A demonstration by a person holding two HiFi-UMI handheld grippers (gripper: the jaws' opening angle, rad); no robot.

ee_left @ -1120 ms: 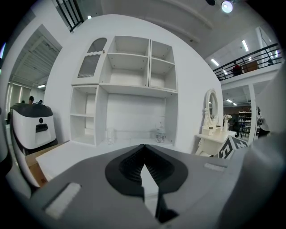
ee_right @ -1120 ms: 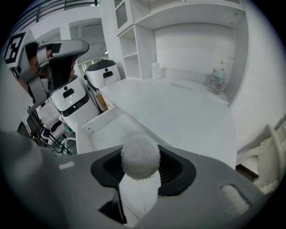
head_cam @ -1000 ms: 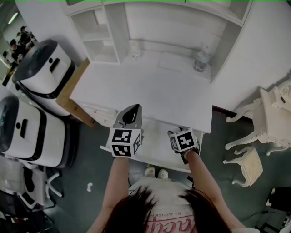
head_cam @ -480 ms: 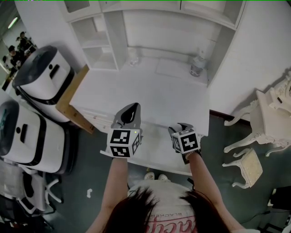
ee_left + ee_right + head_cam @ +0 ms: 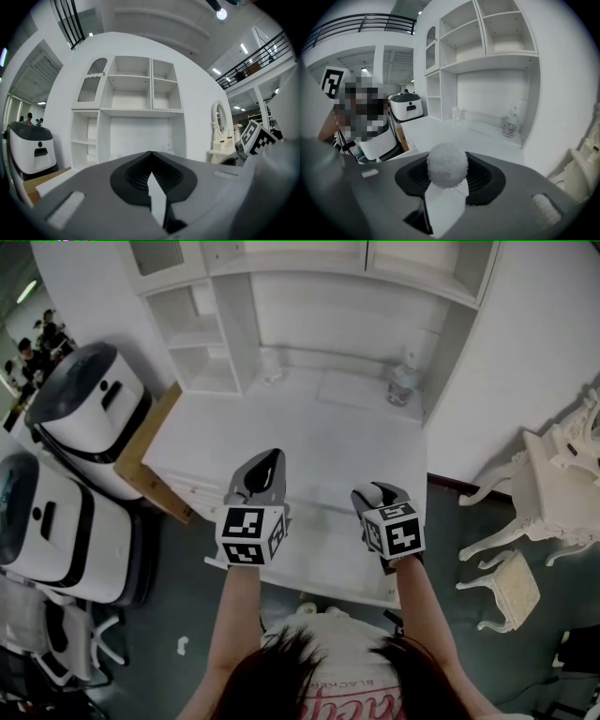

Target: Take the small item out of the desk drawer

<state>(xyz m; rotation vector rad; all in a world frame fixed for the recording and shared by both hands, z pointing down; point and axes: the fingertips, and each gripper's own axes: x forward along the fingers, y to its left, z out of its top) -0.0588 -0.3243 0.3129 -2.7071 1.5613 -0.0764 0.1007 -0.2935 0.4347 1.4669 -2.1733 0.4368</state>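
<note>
Right tool [image 5: 448,174] gripping white fluffy ball [image 5: 447,164], clear above open drawer [image 5: 323,559]. Left tool [image 5: 151,157] closed, empty, at desk [image 5: 281,432] front. Extraction looks done. Next, I judge: set ball on desk, release gently since it may roll.

**Ball out of the drawer**

The ball [image 5: 447,165], small, round, white and fuzzy, sat pinched between the jaws of the right tool [image 5: 380,495], held up clear of the drawer. The white drawer [image 5: 319,559] stood pulled out from under the tabletop's [image 5: 300,437] front edge, below both tools.
</note>
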